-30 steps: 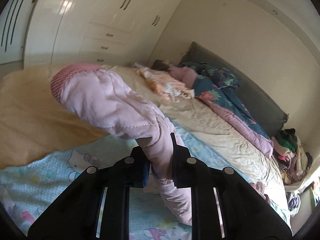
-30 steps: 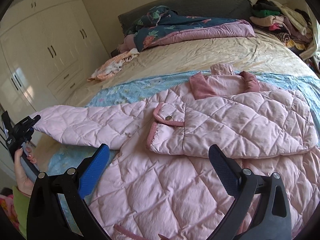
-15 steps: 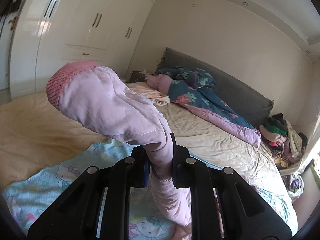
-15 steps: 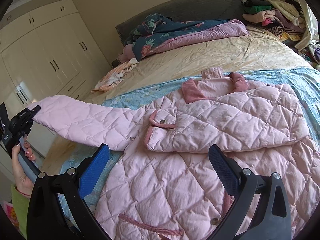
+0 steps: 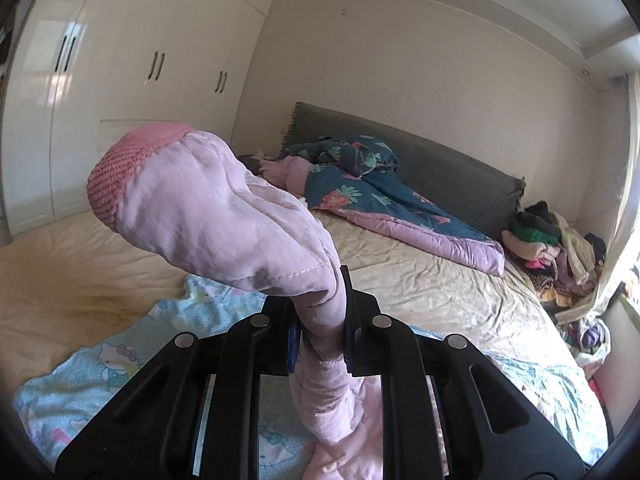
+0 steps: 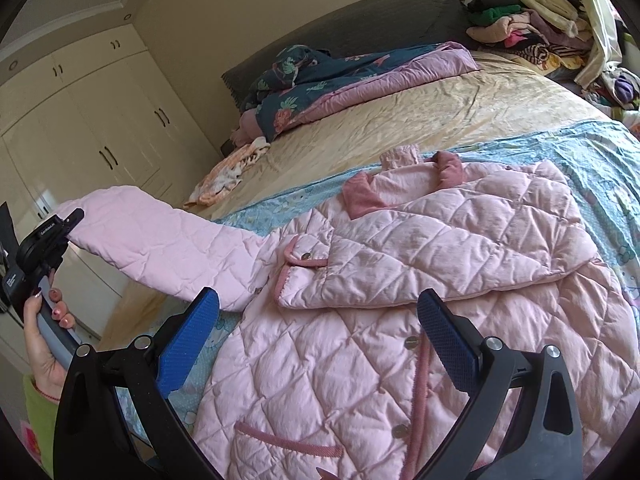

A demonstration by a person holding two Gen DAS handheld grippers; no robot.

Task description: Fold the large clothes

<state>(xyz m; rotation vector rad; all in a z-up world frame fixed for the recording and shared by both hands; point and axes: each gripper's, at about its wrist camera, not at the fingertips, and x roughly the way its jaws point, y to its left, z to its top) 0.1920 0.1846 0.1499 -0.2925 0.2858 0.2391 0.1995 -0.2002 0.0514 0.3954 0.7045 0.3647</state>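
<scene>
Clamped tight on the pink sleeve [image 5: 224, 216], the fingers of my left gripper [image 5: 320, 344] held it pinched just behind the knitted cuff [image 5: 120, 168], which stuck out past the jaws into the air. From the right wrist view, that sleeve stretched out sideways off the quilted pink coat [image 6: 400, 340], lifted clear of the bed [image 6: 420, 112], with my left hand [image 6: 44, 336] wrapped around the gripper's handle at the far left. My right gripper [image 6: 320, 328] hung above the coat's front with its blue pads [image 6: 188, 344] spread wide apart and nothing between them. The coat lay flat on a light blue cartoon-print sheet [image 6: 600, 168], its other sleeve folded across the chest and its darker pink collar [image 6: 400, 184] pointing toward the headboard. A floral quilt [image 6: 320, 80] was bunched at the head of the bed, and a pile of clothes [image 6: 520, 20] sat in the far corner.
</scene>
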